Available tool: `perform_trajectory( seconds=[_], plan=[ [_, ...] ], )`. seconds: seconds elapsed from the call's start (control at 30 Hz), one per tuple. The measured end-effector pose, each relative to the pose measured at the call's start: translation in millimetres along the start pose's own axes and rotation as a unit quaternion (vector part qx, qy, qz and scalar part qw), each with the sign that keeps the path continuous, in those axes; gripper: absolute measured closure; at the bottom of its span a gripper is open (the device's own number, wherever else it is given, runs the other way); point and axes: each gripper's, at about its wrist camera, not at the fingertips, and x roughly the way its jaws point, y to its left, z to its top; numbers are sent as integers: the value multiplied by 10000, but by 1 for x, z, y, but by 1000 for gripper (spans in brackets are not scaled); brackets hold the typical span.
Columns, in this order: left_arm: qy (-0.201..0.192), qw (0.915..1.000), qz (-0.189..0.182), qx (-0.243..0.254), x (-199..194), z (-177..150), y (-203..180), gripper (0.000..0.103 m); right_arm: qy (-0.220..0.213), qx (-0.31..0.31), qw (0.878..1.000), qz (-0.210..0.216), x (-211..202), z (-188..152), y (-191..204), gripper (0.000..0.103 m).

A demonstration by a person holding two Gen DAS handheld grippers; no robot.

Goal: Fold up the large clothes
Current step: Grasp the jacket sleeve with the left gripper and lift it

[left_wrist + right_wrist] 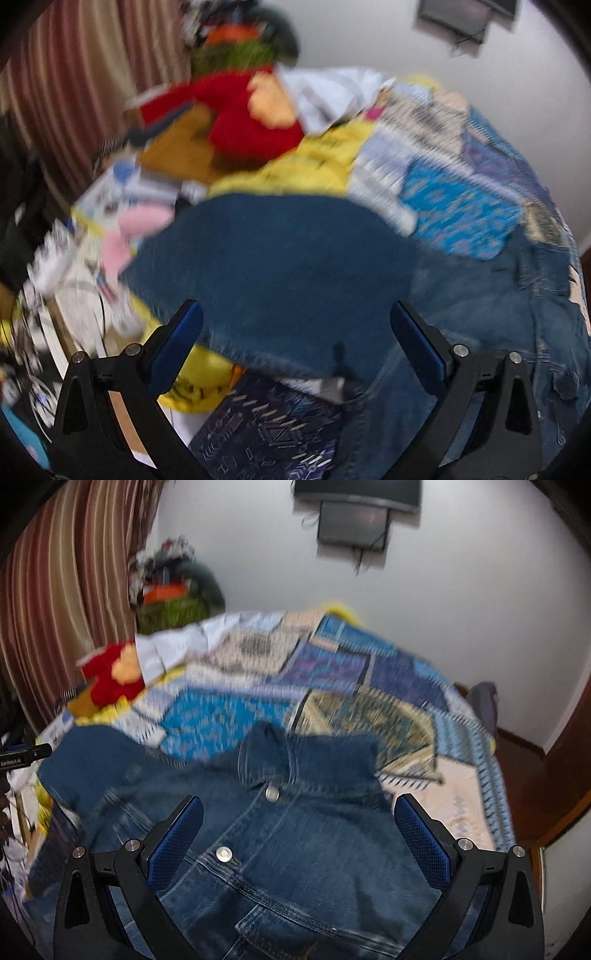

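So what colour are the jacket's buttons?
Silver metal buttons on the denim jacket; right wrist view.

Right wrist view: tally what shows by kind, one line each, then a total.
Denim jacket: 1
Metal snap buttons on the jacket: 2
Patchwork bedspread: 1
Red plush toy: 1
Striped curtain: 1
Wall-mounted screen: 1
Total: 7

Left tool [295,325] fingers spread wide, empty. Right tool [298,818] likewise spread wide, empty.
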Motion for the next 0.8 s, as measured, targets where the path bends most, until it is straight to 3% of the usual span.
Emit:
perform_trajectory(
  seconds=[0.13,0.3,0.4,0.47,0.53,0.7,0.8],
  plan=[
    [439,9977,-11,-507,26,-17,24,7,528,-102,9984,146,39,-7,7,0],
    [780,9923,-203,-937,50,-24,35,32,917,-185,9952,279,66,-13,14,0],
    [622,9927,-203,-1016,48,-18,33,51,1026,-189,9940,336,74,-15,16,0],
    [444,9943,1,-973,41,-13,30,74,1062,-173,9935,364,76,-16,16,0],
    [242,9963,259,-784,30,-9,23,84,1082,-152,9933,386,77,-16,15,0],
    [-316,9974,546,-350,-2,-1,3,92,1021,-76,9940,376,70,-12,12,0],
    [-792,9960,420,15,-33,7,-21,94,908,-2,9951,394,59,-8,8,0]
  ],
)
